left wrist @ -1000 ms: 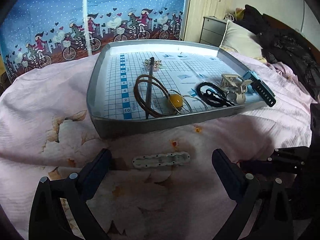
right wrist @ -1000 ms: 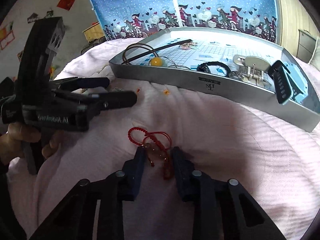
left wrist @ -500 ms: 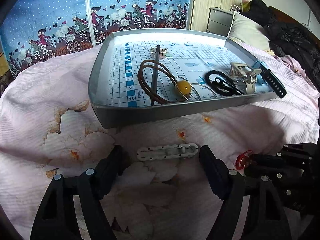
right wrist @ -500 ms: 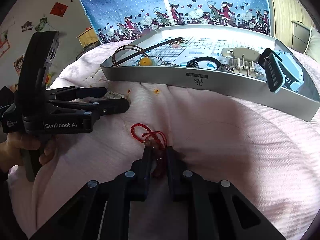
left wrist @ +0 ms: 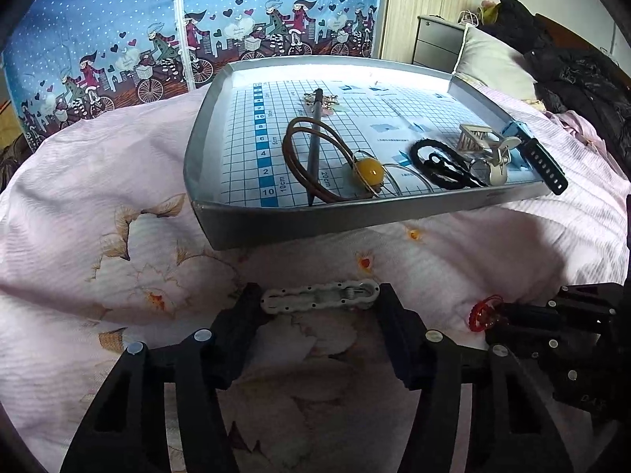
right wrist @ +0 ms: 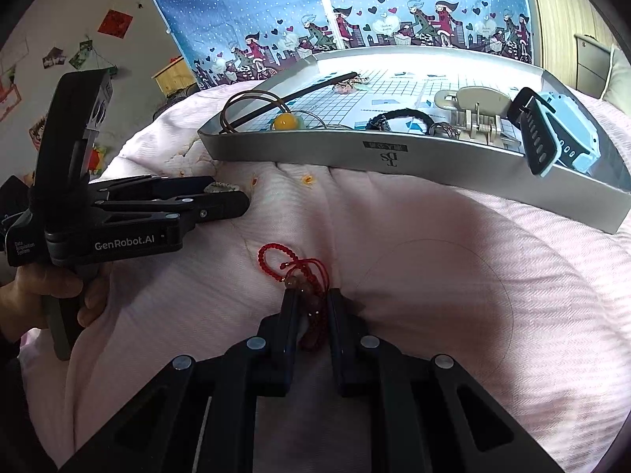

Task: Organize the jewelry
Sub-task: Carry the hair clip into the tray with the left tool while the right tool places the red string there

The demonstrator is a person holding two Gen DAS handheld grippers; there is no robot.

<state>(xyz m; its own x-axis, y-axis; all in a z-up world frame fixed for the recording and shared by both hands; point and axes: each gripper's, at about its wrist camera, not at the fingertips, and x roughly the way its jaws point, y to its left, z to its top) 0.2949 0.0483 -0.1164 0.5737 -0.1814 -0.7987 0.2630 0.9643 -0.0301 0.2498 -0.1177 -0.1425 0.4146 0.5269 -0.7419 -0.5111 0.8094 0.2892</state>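
Bedding in pale pink (left wrist: 118, 181) with a faint flower print covers the bed and carries everything else. Behind it hangs a blue curtain (left wrist: 118, 39) printed with cyclists and hearts.

On the bedding sits a shallow silver tray (left wrist: 205, 126) lined with a blue grid sheet. Inside it lie a brown cord necklace (left wrist: 299, 157) with an amber bead (left wrist: 368, 170), a dark stick (left wrist: 315, 138) crossing the cord, a black hair tie (left wrist: 437, 161), a beige hair claw (left wrist: 479, 138) and a light-blue watch (right wrist: 568, 134) whose black strap hangs over the tray's near rim.

The left hand-held gripper (left wrist: 319, 307) rests low on the bedding just in front of the tray, its jaws spread wide, one on either side of a white barrette (left wrist: 319, 297) that lies flat across the gap; the fingertips stand at the barrette's two ends, though contact is hard to judge. In the right wrist view a hand (right wrist: 51, 295) grips its handle.

The right hand-held gripper (right wrist: 309, 307) is pressed nearly together, pinching a red string bracelet (right wrist: 299, 272) with brownish beads against the bedding, well apart from the tray. A loop of the bracelet lies free ahead of the fingertips.
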